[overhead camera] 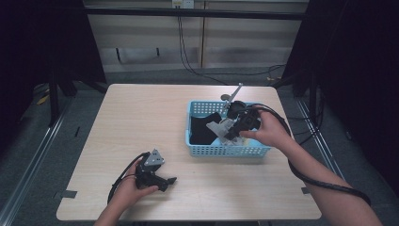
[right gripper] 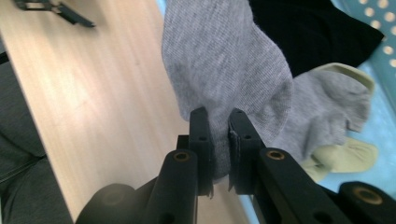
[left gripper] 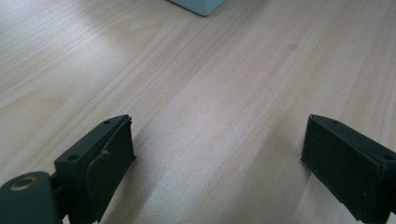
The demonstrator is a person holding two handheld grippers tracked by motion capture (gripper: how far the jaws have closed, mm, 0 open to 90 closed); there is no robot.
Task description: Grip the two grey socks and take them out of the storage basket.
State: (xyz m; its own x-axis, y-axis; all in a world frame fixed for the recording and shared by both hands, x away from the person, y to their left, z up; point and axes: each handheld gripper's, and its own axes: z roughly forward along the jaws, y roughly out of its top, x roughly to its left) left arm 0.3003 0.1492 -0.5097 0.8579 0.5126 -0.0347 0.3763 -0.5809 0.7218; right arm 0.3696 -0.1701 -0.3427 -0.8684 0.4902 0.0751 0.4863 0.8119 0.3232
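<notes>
grey sock [right gripper: 224,60]: top cut off | basket [left gripper: 198,5]: mostly cut off

You're clearly in some kind of lab or recording studio, not a home. The bare wooden table [overhead camera: 155,122] sits alone with black curtains [overhead camera: 47,42] hanging on both sides of it, a metal frame bar [overhead camera: 188,12] running above its far edge, and loose cables [overhead camera: 188,61] trailing down the plain panel wall behind it onto grey floor.
</notes>
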